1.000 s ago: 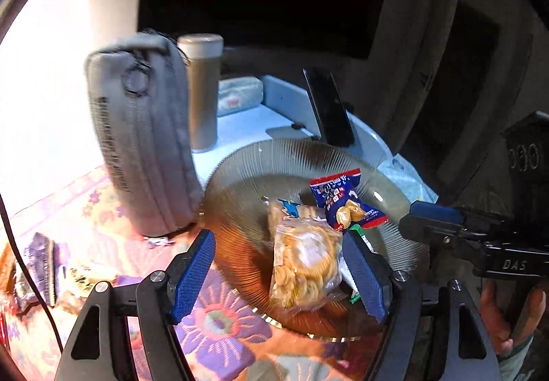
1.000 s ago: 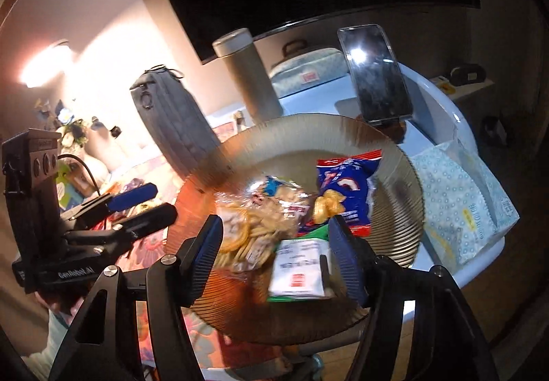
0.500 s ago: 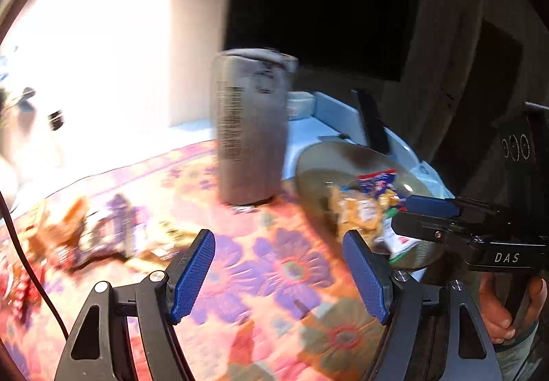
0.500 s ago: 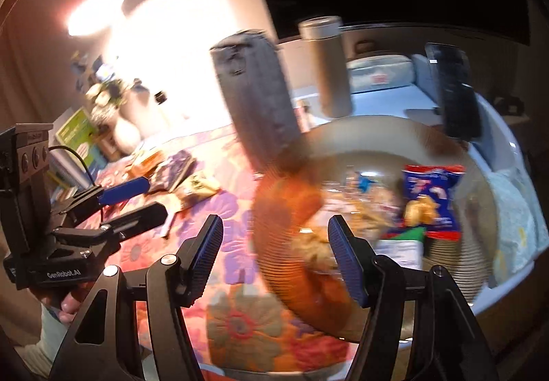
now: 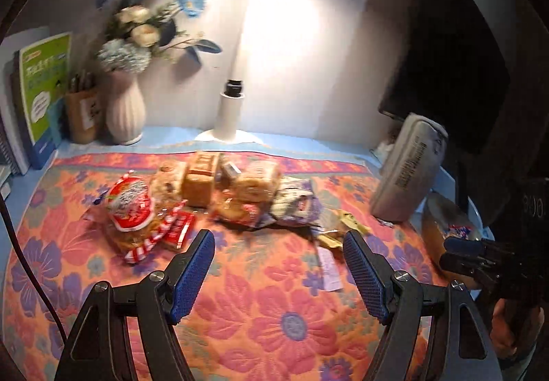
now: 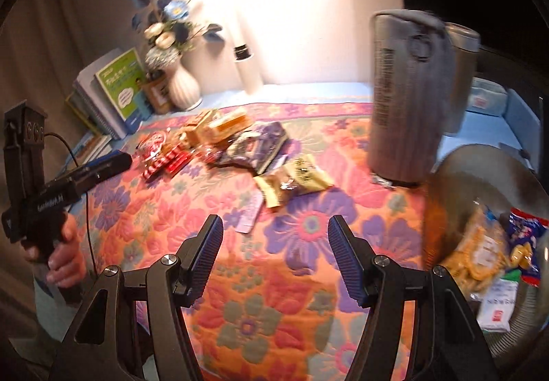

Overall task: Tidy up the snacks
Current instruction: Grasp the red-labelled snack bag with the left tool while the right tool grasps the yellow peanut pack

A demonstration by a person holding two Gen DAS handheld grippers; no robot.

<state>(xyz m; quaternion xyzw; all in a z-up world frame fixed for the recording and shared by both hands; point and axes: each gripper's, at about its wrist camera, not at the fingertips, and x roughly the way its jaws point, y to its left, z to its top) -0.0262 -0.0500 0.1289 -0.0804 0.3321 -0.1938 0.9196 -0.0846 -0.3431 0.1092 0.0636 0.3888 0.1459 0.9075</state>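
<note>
A pile of loose snack packets [image 5: 219, 195] lies on the flowered cloth, also in the right wrist view [image 6: 223, 140]. Yellow packets [image 6: 295, 178] and a small white packet [image 6: 248, 214] lie nearer. A glass plate [image 6: 456, 175] at the right holds a cracker bag [image 6: 477, 254], a blue-red packet [image 6: 526, 233] and a white-green packet [image 6: 497, 305]. My left gripper [image 5: 279, 273] is open and empty above the cloth, short of the pile. My right gripper [image 6: 274, 254] is open and empty, left of the plate.
A grey pouch [image 6: 405, 96] stands upright beside the plate, with a metal flask [image 6: 463, 72] behind it. A white lamp [image 5: 233, 106], a vase of flowers [image 5: 125, 110], a pen holder and books [image 5: 41, 89] line the back wall. A dark monitor [image 5: 456, 48] is at the right.
Both grippers have swung left, away from the plate and towards the snack pile on the cloth. Both stayed open and empty.
</note>
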